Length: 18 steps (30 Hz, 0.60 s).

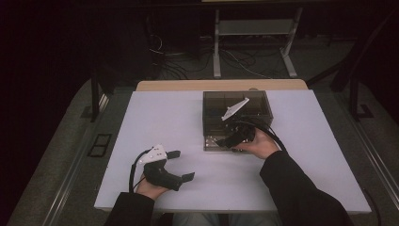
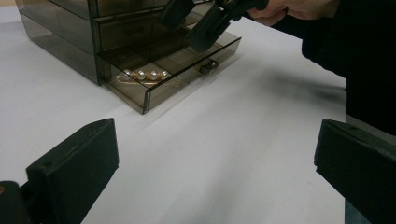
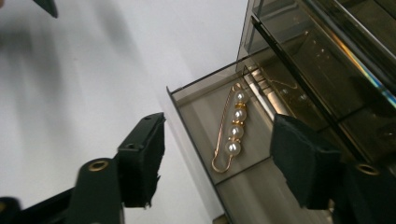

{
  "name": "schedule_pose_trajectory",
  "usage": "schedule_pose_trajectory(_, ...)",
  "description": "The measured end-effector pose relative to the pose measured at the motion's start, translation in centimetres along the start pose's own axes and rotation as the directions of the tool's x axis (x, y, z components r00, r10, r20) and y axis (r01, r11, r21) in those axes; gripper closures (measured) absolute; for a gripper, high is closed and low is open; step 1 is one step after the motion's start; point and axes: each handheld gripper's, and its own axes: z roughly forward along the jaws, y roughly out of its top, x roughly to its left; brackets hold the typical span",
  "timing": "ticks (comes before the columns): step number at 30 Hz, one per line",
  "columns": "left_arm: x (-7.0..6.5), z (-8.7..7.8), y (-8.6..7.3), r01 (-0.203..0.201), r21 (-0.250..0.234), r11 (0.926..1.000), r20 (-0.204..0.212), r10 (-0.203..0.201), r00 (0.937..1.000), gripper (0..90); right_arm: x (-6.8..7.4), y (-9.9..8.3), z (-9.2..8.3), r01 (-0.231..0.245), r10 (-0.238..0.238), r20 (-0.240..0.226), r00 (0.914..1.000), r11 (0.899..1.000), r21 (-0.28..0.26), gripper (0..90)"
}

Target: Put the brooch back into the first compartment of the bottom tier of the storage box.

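A smoky see-through drawer box [image 1: 236, 107] stands at the far middle of the white table [image 1: 164, 117]. Its bottom drawer [image 2: 187, 70] is pulled out toward me. Inside it lies a gold pin with several pearls [image 3: 233, 126], also seen in the left gripper view [image 2: 144, 74]. My right gripper [image 3: 219, 140] hovers open just above the drawer [image 1: 227, 140], its pads apart and nothing pressed between them. My left gripper [image 1: 181, 165] rests open near the table's front left, its jaws [image 2: 217, 154] empty and aimed at the drawer box.
A dark sleeve [image 1: 301, 188] reaches in from the front right. The right gripper's cable [image 1: 268, 132] loops beside the box. A wooden strip [image 1: 221, 84] borders the far table edge. Beyond it are floor cables and a white stand [image 1: 254, 42].
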Motion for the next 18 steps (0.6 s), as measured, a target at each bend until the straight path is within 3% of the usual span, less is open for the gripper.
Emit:
schedule_pose_trajectory(8,0.0,0.1,0.0,0.001,0.002,1.0,0.002,-0.001,1.0,0.0,0.0,-1.1,-1.3,-0.042,0.042,0.008,0.9991,0.999,0.0,19.0)
schedule_pose_trajectory(12,0.0,0.1,0.0,0.003,0.001,1.0,0.001,-0.003,1.0,0.0,0.1,-1.7,-2.2,-0.076,0.077,0.005,0.997,0.997,-0.025,12.2)
schedule_pose_trajectory(16,0.0,0.1,0.0,0.005,0.001,1.0,0.0,-0.005,1.0,0.0,0.3,-2.5,-2.9,-0.089,0.088,-0.011,0.996,0.995,-0.045,10.9)
schedule_pose_trajectory(18,0.0,0.1,0.0,0.007,0.002,1.0,0.0,-0.007,1.0,0.0,0.4,-3.0,-3.2,-0.098,0.099,0.004,0.9951,0.994,-0.05,0.6)
